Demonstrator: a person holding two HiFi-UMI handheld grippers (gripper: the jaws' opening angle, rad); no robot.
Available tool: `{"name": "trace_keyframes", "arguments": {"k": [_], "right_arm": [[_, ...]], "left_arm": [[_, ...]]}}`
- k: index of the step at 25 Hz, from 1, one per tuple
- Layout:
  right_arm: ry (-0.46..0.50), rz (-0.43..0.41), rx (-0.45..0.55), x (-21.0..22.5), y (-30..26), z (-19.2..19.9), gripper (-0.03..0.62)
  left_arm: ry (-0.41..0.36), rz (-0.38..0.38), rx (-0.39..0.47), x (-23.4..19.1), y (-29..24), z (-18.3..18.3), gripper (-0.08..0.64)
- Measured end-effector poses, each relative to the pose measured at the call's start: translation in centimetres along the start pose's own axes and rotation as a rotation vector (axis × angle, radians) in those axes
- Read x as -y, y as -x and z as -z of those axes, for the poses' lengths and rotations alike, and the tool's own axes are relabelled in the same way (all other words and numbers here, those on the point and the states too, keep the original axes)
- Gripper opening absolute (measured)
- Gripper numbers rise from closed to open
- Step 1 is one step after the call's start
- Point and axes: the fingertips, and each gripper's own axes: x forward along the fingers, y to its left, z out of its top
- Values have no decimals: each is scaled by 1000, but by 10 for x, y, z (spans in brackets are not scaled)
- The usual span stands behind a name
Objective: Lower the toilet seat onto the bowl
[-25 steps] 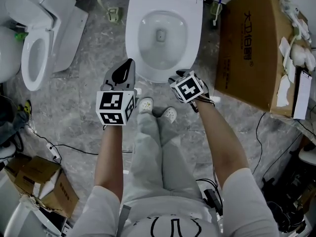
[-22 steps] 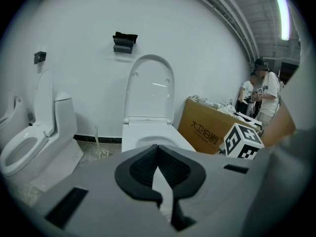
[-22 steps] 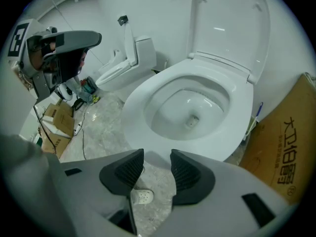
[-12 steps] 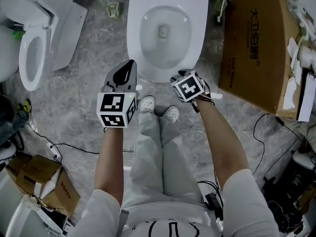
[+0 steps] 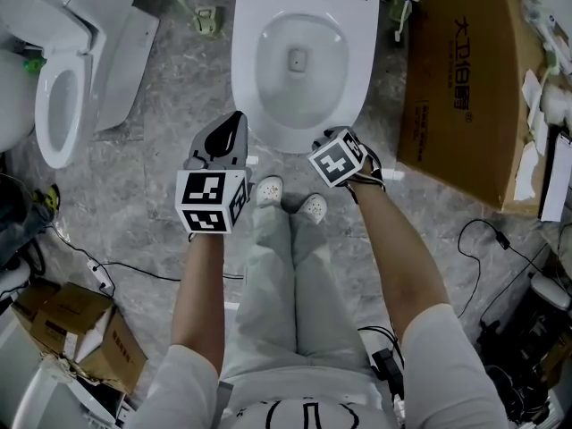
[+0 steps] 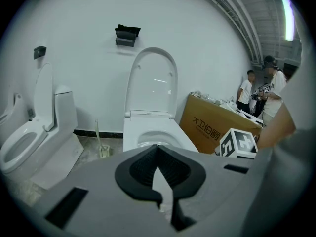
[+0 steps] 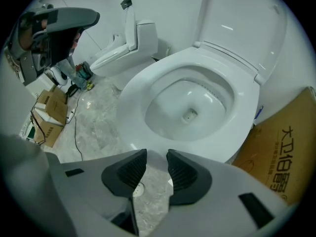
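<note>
Holding the left tongs (image 6: 158, 149) pressed together and empty, closing the spread right tongs (image 7: 157, 155) on nothing, near the toilet bowl (image 5: 299, 128), leaving the toilet seat (image 6: 152, 83) standing upright.

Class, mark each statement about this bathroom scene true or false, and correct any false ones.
1. The toilet seat stands raised, off the bowl. True.
2. The right tongs grip the toilet seat. False: they are closing with nothing between them, held low in front of the bowl.
3. A cardboard box stands on the person's right of the bowl. True.
4. The left tongs are spread wide open. False: their tips meet, and they hold nothing.
</note>
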Motion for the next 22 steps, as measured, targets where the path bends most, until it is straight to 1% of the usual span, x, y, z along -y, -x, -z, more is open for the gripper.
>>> {"name": "trace_keyframes", "arguments": {"k": [6, 10, 14, 22], "right_arm": [[-42, 45, 3, 4, 7, -5, 156], [-58, 53, 16, 4, 21, -13, 156], [-76, 72, 42, 2, 39, -19, 154], [-113, 81, 78, -5, 79, -33, 113]], "left_arm": [[-8, 1, 4, -5, 8, -10, 9], [-1, -12, 7, -12, 17, -18, 9], [-11, -4, 9, -12, 27, -25, 9], [-14, 10, 37, -5, 41, -53, 9]]}}
